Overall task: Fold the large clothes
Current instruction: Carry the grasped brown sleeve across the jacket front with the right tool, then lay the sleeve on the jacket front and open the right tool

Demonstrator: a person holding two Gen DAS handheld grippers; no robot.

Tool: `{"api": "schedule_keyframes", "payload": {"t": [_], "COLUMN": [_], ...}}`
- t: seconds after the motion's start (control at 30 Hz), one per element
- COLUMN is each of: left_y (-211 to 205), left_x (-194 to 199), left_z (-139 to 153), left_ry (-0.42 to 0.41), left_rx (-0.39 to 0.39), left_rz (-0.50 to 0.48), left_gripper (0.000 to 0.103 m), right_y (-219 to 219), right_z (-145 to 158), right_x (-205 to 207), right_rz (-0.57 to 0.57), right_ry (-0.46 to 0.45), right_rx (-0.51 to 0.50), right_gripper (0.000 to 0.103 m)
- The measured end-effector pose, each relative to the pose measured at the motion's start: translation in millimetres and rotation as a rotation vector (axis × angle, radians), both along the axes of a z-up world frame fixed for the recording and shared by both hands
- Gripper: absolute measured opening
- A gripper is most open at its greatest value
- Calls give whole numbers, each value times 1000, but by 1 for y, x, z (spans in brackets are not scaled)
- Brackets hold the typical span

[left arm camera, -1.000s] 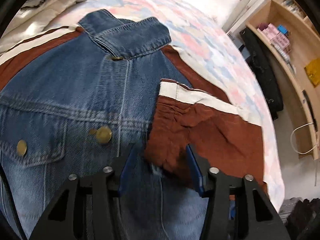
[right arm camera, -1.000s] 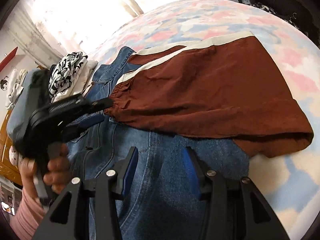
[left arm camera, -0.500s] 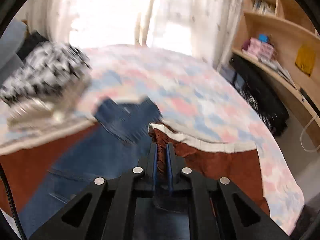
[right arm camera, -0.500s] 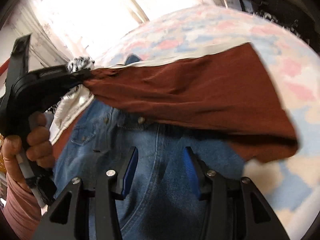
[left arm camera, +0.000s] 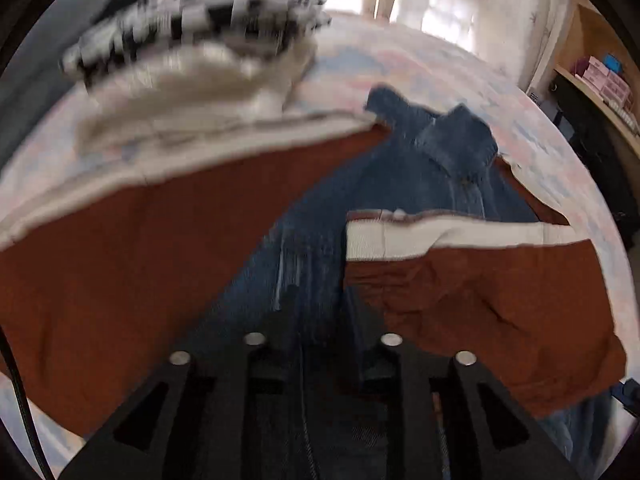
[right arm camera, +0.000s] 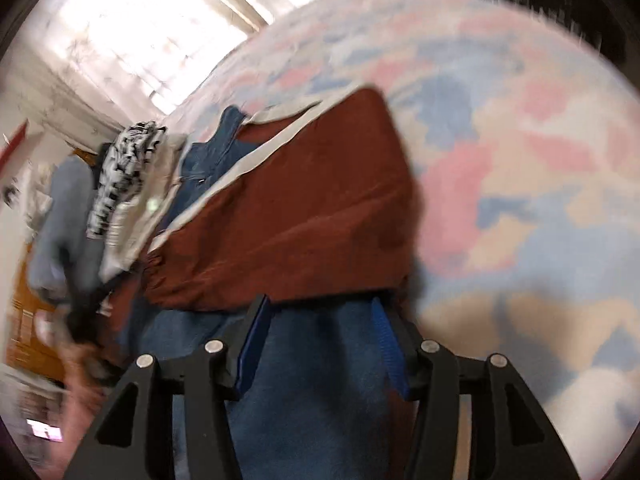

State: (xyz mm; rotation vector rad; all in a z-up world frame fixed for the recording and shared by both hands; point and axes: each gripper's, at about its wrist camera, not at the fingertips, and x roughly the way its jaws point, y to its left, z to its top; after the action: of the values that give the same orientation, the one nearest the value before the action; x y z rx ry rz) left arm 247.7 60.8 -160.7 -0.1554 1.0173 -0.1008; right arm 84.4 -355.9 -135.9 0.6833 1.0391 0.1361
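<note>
Jacket spread on bed, brown sleeve folded across denim. Left gripper just above, jaws opening, nothing pinched. Right gripper spread and opening over the hem, gripping nothing.

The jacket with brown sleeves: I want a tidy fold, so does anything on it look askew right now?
Yes. The right brown sleeve lies folded across the denim jacket front, but bunched and wrinkled near its cream cuff. The left brown sleeve is spread outward, unfolded, so the two sides do not match.
</note>
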Motion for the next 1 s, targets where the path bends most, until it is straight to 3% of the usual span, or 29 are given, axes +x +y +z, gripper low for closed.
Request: {"api": "schedule_keyframes", "payload": {"t": [0.07,0.13,0.23,0.27,0.37,0.43,0.5,0.67,0.73,0.77,0.87,1.0], "left_y": [5,3,-1,-4,-17,-25,-35,-56,-62,-62,-65,-65], "left_x": [0,4,14,19,29,35,39,42,45,45,50,54], "left_z": [0,3,0,-2,-10,-13,-14,3,13,17,14,-14], "left_ry": [-3,-3,1,5,20,31,34,-65,-111,-135,-158,-36], "left_rx": [-53,-97,-80,-68,-58,-69,-42,57,79,82,91,83], "left_rz": [-4,-13,-34,-48,-88,-119,-131,-161,-153,-145,-135,-142], "left_gripper": [31,52,56,56,56,34,29,23,22,22,22,31], "right_y": [-7,-12,-21,-24,-33,-40,-44,-47,-40,-35,-37,-42], "right_z": [8,23,46,51,61,52,32,-26,-37,-31,-15,-42], "right_x": [1,1,4,7,33,57,86,141,148,149,140,137], "right_rz": [10,34,47,42,-11,-19,-13,6,32,35,-12,6], "right_ry": [6,-15,-57,-69,-63,-37,11,123,118,86,-42,88], "right_rx": [78,118,126,118,-63,-137,-156,-196,-222,-285,-371,-369], "right_gripper": [55,57,60,61,68,68,68,67,9,3,3,10]}}
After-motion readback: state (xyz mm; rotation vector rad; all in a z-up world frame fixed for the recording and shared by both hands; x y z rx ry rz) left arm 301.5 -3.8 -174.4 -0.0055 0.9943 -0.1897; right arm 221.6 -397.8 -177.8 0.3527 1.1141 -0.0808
